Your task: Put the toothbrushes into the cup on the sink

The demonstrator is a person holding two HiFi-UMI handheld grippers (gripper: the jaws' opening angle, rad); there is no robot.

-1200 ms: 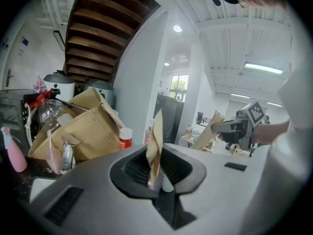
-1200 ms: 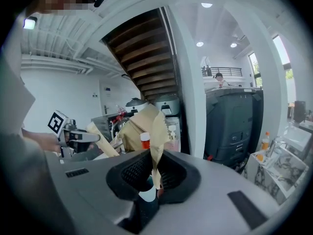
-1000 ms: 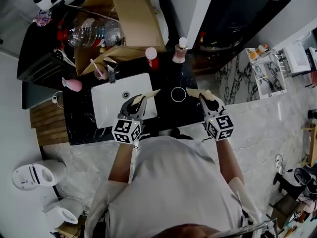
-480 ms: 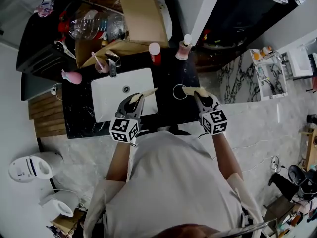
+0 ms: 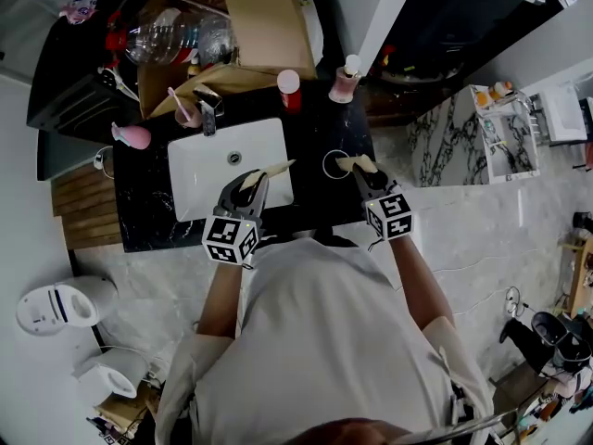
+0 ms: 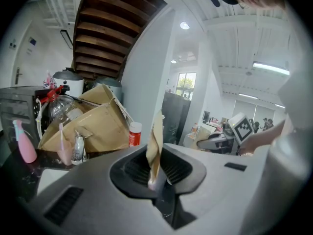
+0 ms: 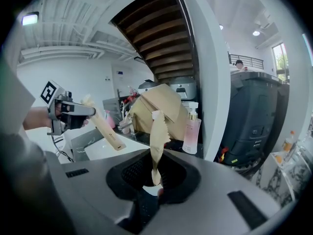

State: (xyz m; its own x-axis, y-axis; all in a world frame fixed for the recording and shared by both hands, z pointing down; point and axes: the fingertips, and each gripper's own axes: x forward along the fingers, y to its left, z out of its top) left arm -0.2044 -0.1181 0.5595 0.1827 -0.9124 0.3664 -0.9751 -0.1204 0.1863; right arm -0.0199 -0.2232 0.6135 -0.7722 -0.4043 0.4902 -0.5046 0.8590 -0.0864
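A dark cup (image 5: 334,163) with a pale ring rim stands on the black counter, right of the white sink (image 5: 208,160). My left gripper (image 5: 252,183) is over the sink's front right corner, shut on a tan paper-wrapped toothbrush (image 5: 278,168) that points toward the cup. The left gripper view shows that packet (image 6: 155,143) pinched upright. My right gripper (image 5: 362,169) is just right of the cup, shut on a second wrapped toothbrush (image 5: 348,162) whose tip reaches the cup's rim. In the right gripper view its crumpled wrapper (image 7: 157,141) has a ragged edge, and the left gripper (image 7: 73,110) shows at the left.
An open cardboard box (image 5: 236,35) with a clear plastic bottle (image 5: 176,40) fills the counter's back. In front of the box are a faucet (image 5: 206,114), a pink cup (image 5: 185,116), a red bottle (image 5: 289,89) and a pink pump bottle (image 5: 345,82). A pink bottle (image 5: 132,135) lies left of the sink.
The right gripper has moved left, bringing its toothbrush tip to the cup's rim. The left gripper has held its place over the sink corner. Both grips are unchanged.
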